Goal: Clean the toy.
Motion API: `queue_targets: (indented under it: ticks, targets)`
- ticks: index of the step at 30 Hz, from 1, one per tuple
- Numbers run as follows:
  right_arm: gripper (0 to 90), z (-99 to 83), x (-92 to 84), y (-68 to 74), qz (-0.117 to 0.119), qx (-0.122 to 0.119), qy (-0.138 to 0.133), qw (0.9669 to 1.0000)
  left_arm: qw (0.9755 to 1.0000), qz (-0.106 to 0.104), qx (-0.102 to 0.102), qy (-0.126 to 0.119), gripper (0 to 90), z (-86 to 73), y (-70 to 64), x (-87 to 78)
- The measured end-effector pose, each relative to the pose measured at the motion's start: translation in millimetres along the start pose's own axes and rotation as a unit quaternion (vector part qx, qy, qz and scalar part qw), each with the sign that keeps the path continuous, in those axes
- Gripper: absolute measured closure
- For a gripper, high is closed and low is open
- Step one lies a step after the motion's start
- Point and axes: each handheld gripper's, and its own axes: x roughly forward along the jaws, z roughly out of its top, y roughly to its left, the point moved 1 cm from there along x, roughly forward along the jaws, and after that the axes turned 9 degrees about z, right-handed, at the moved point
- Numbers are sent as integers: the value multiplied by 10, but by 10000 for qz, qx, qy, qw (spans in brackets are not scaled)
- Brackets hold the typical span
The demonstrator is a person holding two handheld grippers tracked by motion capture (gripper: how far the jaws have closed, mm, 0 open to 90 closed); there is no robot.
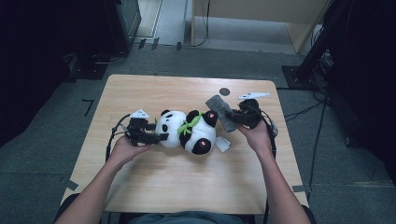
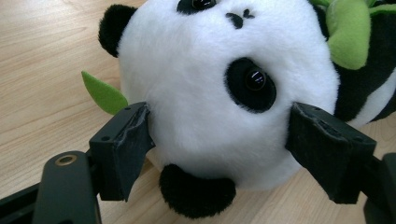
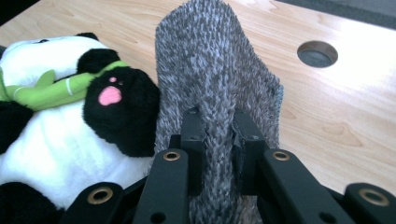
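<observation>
Grey floor surrounded my pale wooden table (image 1: 154, 182), where the plush panda (image 1: 187, 131) lay mid-table. My left gripper (image 1: 156, 136) bracketed its head with jaws wide; my right gripper (image 1: 237, 117) pinched a grey knitted cloth (image 1: 219, 109) beside its paw.

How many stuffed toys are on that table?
1: a panda lying mid-table, its head between the left tool's jaws, beside the grey sock that the right tool pinches.
</observation>
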Motion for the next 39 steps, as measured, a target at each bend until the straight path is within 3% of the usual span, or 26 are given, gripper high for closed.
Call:
queue_targets:
  ticks: [3, 11, 15, 16, 23, 32, 39]
  targets:
    - [785, 25, 0, 44, 39, -33, 12, 10000, 9998, 6, 180, 22, 152, -21, 5, 40]
    - [786, 69, 11, 97, 199, -40, -31, 9998, 9998, -205, 59, 44, 92, -48, 35, 129]
    - [787, 81, 42, 129, 223, -87, -12, 9997, 9994, -331, 33, 3, 139, -58, 34, 148]
    - [788, 84, 62, 143, 245, -104, -8, 9996, 9994, -335, 40, 33, 203, -57, 28, 135]
    - [788, 116, 45, 198, 262, -196, -41, 9995, 9997, -133, 202, 59, 376, -85, -38, 65]
    - [787, 229, -15, 271, 250, -339, -12, 9991, 9998, 26, 129, 177, 402, -96, -111, 15]
    - [787, 394, -63, 397, 420, -483, -143, 9978, 9999, 24, 38, 157, 400, -90, -115, 14]
